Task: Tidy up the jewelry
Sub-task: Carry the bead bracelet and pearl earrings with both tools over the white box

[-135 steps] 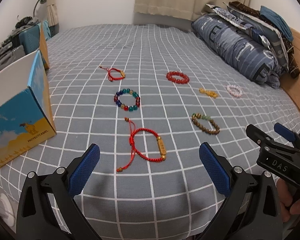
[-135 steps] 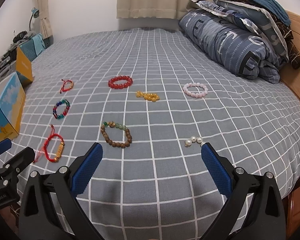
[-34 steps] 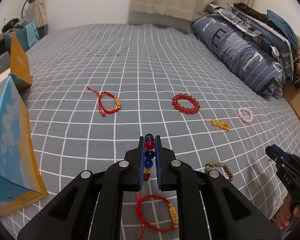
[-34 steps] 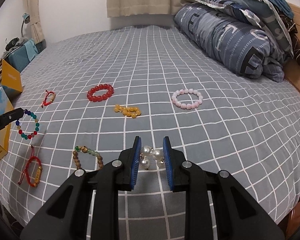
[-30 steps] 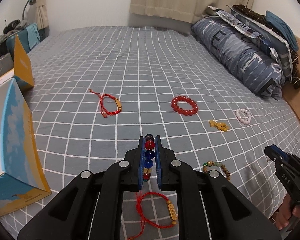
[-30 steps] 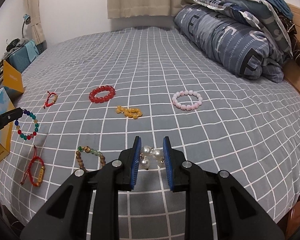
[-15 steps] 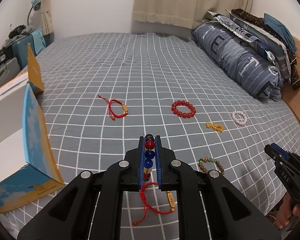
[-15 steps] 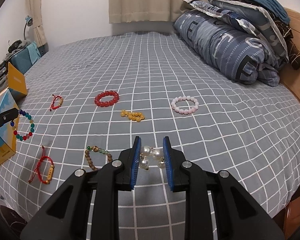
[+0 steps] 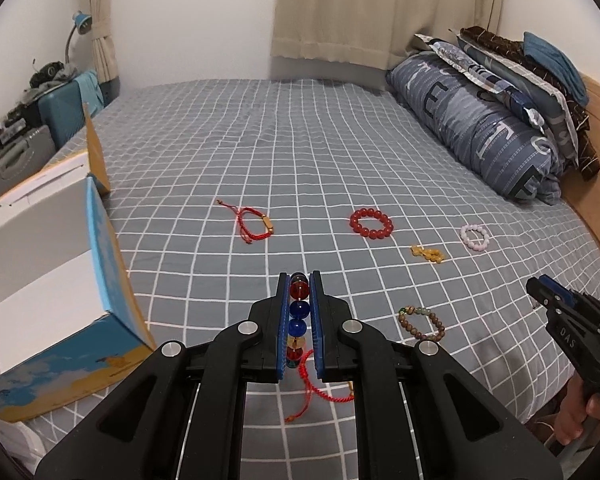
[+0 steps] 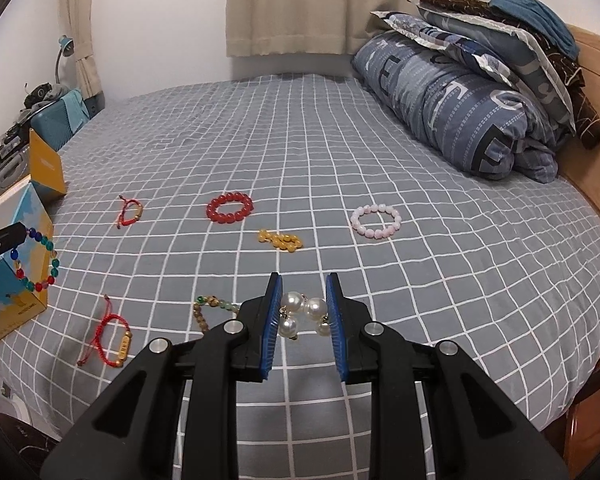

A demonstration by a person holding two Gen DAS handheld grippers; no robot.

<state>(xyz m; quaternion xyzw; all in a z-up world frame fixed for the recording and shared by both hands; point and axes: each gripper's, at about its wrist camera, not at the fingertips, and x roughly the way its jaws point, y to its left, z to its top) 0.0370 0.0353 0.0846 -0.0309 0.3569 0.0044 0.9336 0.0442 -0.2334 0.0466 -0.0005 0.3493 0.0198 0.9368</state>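
Multicolour bracelet (image 9: 299, 312) pinched in left claw (image 9: 299, 280), raised

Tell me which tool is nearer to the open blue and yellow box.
Left. The left tool, holding the multicolored bead bracelet, hangs right by the box. The right tool, shut on the pearl piece, sits far across the bed.

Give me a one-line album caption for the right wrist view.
Right gripper clamps a pearl piece above a checked grey bedspread dotted with bracelets.
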